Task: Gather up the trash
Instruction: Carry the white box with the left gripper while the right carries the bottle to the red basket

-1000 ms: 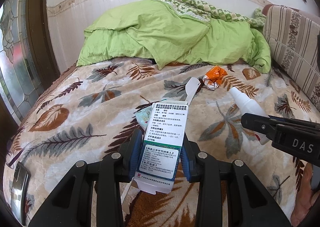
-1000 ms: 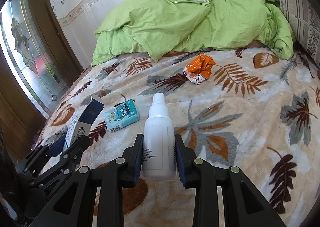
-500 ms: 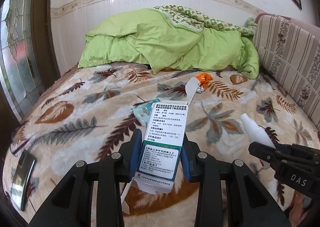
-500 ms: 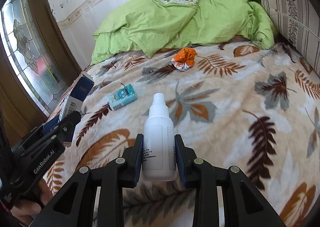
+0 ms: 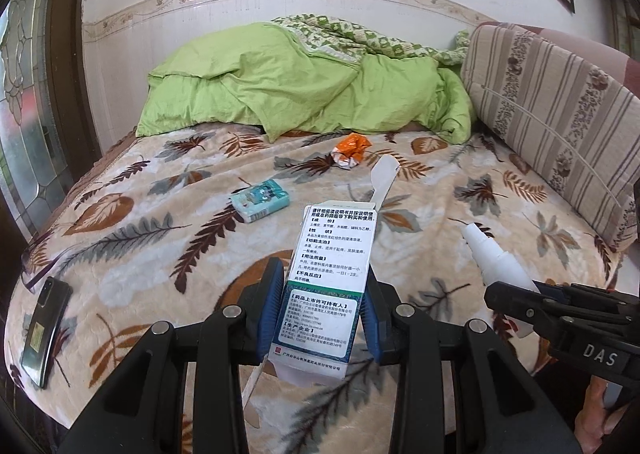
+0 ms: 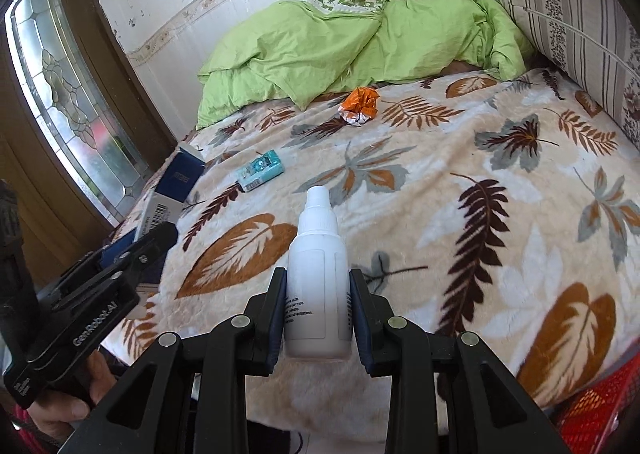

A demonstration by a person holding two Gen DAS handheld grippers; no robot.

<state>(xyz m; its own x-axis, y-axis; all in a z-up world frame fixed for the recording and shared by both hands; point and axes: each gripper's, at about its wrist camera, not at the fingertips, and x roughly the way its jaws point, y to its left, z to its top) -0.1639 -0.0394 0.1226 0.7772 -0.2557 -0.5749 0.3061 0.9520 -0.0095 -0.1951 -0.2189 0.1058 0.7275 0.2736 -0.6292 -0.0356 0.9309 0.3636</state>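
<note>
Clearly "GenRobot.AI" on left hand-held gripper (image 5: pixel 323 314) clamping Chinese-printed medicine box (image 5: pixel 329 286); "DAS" on right hand-held gripper (image 6: pixel 318 310) gripping white bottle (image 6: pixel 318 286), small print probably illegible

Red basket (image 6: pixel 596 410) cut off at the corner

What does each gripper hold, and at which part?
Left gripper: medicine box, by its lower sides. Right gripper: white bottle, by its body's lower sides.
</note>
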